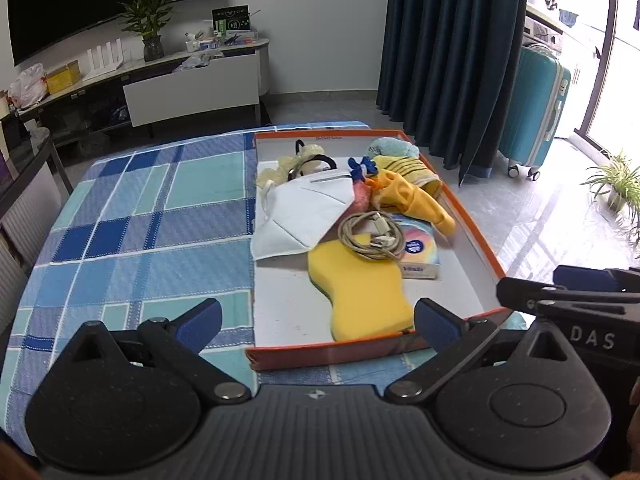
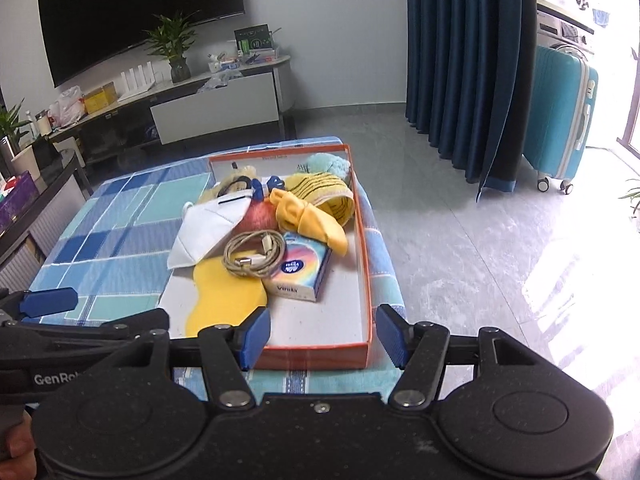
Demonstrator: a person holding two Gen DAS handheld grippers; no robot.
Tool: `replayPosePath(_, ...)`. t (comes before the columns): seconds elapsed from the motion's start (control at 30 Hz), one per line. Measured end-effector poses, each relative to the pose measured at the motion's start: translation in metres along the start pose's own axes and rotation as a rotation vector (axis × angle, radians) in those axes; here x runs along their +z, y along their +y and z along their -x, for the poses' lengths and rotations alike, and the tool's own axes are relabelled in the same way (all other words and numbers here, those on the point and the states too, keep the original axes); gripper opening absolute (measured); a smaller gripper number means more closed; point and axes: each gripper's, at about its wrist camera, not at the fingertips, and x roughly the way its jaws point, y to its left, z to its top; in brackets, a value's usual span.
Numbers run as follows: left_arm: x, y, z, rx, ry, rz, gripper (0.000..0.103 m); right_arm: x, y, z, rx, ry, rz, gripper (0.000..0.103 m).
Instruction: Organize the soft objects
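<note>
Both tools hover at the near end of the orange-rimmed box, which sits on a blue checked cloth. The left gripper is spread as wide as it goes, with nothing pressed between its blue pads; the near end of the yellow sponge and the near box wall lie in the gap just ahead of it. The right gripper is also released, its jaws parted over the box's near right corner and gripping nothing. Ahead of both tools, inside the box, the sponge lies closest, with a coiled cable resting on its far end and on a tissue pack beside it. Farther off and to the left of the tools' line lies a white face mask, overhanging the box's left edge. Beyond the cable sits a yellow cloth bundle, then a striped yellow towel and a pale teal fluffy item at the far end. The right gripper's arm shows at the right edge of the left wrist view.
</note>
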Motion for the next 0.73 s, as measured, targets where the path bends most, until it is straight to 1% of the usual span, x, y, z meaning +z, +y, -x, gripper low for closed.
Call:
replayPosePath(0.1, -0.004, -0.002, 0.000, 0.007, 0.004, 0.001, 0.103, 0.000, 0.000, -0.001, -0.011, 0.005, 0.004, 0.071)
replayPosePath(0.57, -0.008, 0.005, -0.009, 0.031, 0.024, 0.036, 0.103, -0.002, 0.003, -0.013, 0.004, 0.034, 0.007, 0.072)
replayPosePath(0.73, -0.008, 0.007, -0.014, 0.036, 0.049, 0.039, 0.103, -0.002, 0.003, -0.014, 0.006, 0.039, 0.010, 0.072)
